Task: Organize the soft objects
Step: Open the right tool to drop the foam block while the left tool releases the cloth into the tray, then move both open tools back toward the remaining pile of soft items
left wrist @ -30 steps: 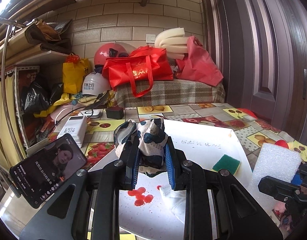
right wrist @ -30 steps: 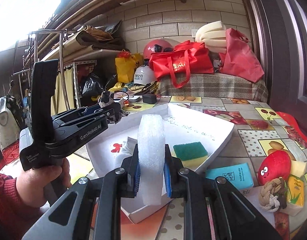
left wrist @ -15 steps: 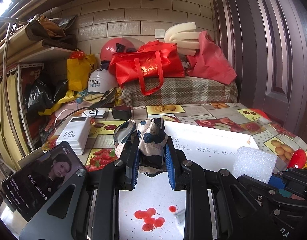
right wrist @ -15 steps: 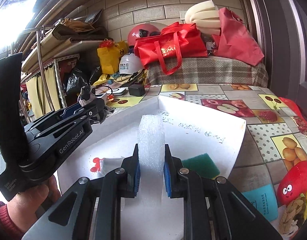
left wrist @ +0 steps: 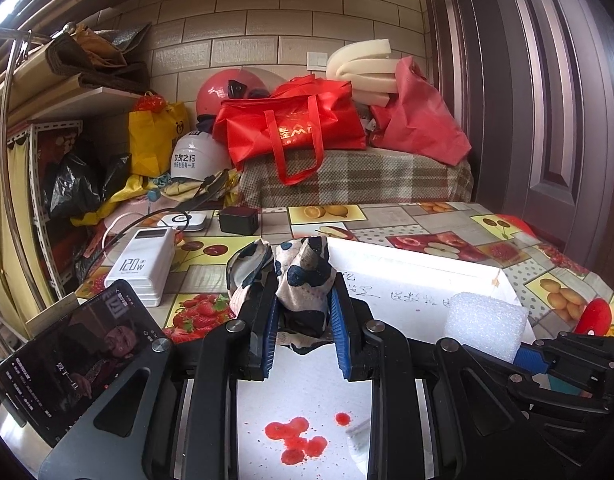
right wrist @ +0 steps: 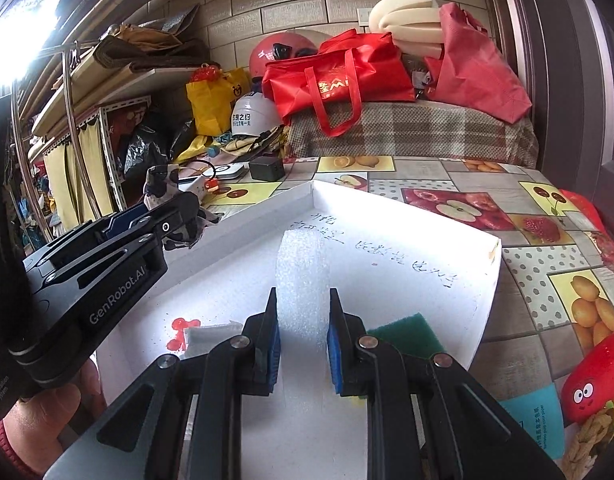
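Both grippers hovering over white tray point(right wrist: 407, 216): L gripper point(left wrist: 303, 312) fingers pinching spotted cloth point(left wrist: 303, 280), limp, crumpled, prob. draping if held by an edge, while R gripper point(right wrist: 303, 344) fingers squeezing white foam block point(right wrist: 303, 276), light, bubbly-textured, springy, best taken mid-body.

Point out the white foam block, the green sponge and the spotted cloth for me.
white foam block point(right wrist: 303, 280), right wrist view, its front face.
green sponge point(right wrist: 407, 334), right wrist view, its top.
spotted cloth point(left wrist: 303, 280), left wrist view, its bunched middle.
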